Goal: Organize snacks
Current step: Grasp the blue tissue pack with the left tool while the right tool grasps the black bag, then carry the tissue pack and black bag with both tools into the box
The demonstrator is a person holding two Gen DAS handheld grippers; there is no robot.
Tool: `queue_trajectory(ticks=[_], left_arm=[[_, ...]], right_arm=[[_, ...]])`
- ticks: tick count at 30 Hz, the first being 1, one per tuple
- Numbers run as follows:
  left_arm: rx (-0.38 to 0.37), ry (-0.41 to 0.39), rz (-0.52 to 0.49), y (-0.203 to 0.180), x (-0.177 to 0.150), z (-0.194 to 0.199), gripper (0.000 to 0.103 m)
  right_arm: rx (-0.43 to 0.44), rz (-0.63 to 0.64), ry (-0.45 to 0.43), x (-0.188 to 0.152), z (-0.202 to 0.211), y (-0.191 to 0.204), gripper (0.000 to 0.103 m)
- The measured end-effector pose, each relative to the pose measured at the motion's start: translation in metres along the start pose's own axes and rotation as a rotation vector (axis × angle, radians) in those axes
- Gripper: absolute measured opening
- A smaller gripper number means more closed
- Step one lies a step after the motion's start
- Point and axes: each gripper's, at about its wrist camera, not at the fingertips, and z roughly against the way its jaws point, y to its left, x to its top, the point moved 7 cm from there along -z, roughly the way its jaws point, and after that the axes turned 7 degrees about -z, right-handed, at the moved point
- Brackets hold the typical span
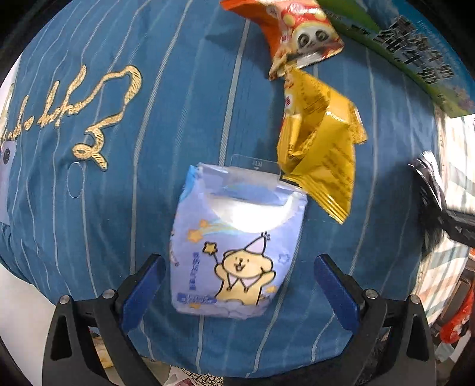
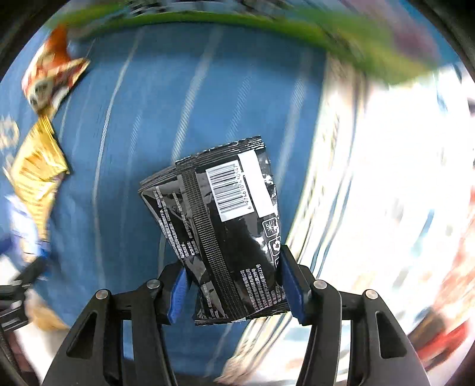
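A pale blue packet with a cartoon bear (image 1: 237, 246) lies on the blue striped cloth (image 1: 118, 193). My left gripper (image 1: 239, 285) is open, one finger on either side of the packet's lower half, with small gaps showing. Above it lie a yellow packet (image 1: 323, 142) and an orange-red packet with a panda face (image 1: 294, 32). In the right wrist view my right gripper (image 2: 234, 285) is shut on a black packet with a barcode (image 2: 225, 231), held above the cloth (image 2: 178, 104). The yellow packet (image 2: 37, 169) and the orange-red packet (image 2: 52, 74) sit blurred at the left.
A green and blue carton with large print (image 1: 415, 59) lies at the top right, seen as a green blur (image 2: 267, 20) in the right wrist view. The black packet's edge (image 1: 436, 196) shows at the right. Light patterned fabric (image 2: 386, 193) lies right of the cloth.
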Motion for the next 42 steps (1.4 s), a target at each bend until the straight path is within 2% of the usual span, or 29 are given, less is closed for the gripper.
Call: queue_trajectory(ticks=[1, 2, 3, 4, 5, 8, 10, 14, 15, 17, 19, 24, 26, 28, 32, 33, 34, 36, 40, 41, 42], left_arm=[[-0.005, 0.003, 0.004, -0.003, 0.001, -0.004, 0.092], [-0.019, 0.004, 0.009, -0.006, 0.004, -0.008, 0.085], [-0.021, 0.004, 0.013, -0.007, 0.006, -0.011, 0.07], [-0.009, 0.008, 0.014, -0.008, 0.008, -0.014, 0.066], [-0.006, 0.013, 0.01, -0.009, 0.011, -0.017, 0.065], [-0.003, 0.003, -0.002, -0.018, 0.015, -0.017, 0.057], [0.003, -0.003, -0.017, -0.024, 0.017, -0.015, 0.053], [-0.016, -0.02, -0.023, -0.042, 0.01, -0.007, 0.053], [-0.022, -0.022, -0.02, -0.047, 0.007, -0.005, 0.053], [-0.042, -0.019, -0.022, -0.063, -0.001, 0.001, 0.053], [-0.075, -0.018, -0.029, -0.077, -0.005, 0.003, 0.053], [-0.133, 0.006, -0.078, -0.128, 0.0, -0.007, 0.053], [-0.154, 0.01, -0.083, -0.146, 0.011, -0.014, 0.053], [-0.169, 0.016, -0.082, -0.157, 0.019, -0.02, 0.053], [-0.162, 0.041, -0.088, -0.173, 0.038, -0.036, 0.055], [-0.152, 0.045, -0.094, -0.174, 0.04, -0.039, 0.055], [-0.147, 0.04, -0.097, -0.175, 0.041, -0.037, 0.055], [-0.127, 0.043, -0.114, -0.18, 0.042, -0.038, 0.055], [-0.106, 0.041, -0.127, -0.194, 0.045, -0.042, 0.054], [-0.103, 0.039, -0.126, -0.193, 0.045, -0.043, 0.054], [-0.096, 0.038, -0.125, -0.195, 0.044, -0.044, 0.054]], right_arm=[[0.065, -0.048, 0.037, 0.002, -0.001, -0.006, 0.063], [0.124, -0.065, 0.069, 0.005, -0.002, -0.008, 0.072], [0.184, -0.071, 0.09, 0.01, 0.0, -0.009, 0.075], [0.225, -0.079, 0.082, 0.018, 0.006, -0.012, 0.078], [0.233, -0.08, 0.08, 0.025, 0.011, -0.017, 0.08], [0.168, -0.025, -0.011, 0.049, 0.028, -0.034, 0.081], [0.129, 0.008, -0.015, 0.069, 0.034, -0.042, 0.081], [0.115, 0.057, 0.046, 0.085, 0.009, -0.033, 0.079], [0.107, 0.053, 0.051, 0.091, 0.006, -0.032, 0.076], [0.074, 0.026, 0.042, 0.101, 0.006, -0.039, 0.059], [0.059, 0.004, 0.032, 0.102, 0.007, -0.047, 0.057], [0.196, -0.234, 0.044, 0.121, 0.006, -0.106, 0.057], [0.244, -0.297, 0.049, 0.128, 0.007, -0.124, 0.063], [0.276, -0.328, 0.05, 0.114, 0.001, -0.095, 0.064], [0.248, -0.319, 0.034, 0.121, 0.007, -0.093, 0.068], [0.245, -0.316, 0.034, 0.112, -0.004, -0.084, 0.068], [0.232, -0.313, 0.041, 0.115, -0.007, -0.081, 0.068], [0.196, -0.313, 0.056, 0.096, -0.013, -0.062, 0.068], [0.102, -0.294, 0.022, 0.095, -0.013, -0.035, 0.061], [0.092, -0.299, 0.014, 0.079, -0.018, -0.026, 0.06], [0.086, -0.305, 0.009, 0.078, -0.019, -0.023, 0.06]])
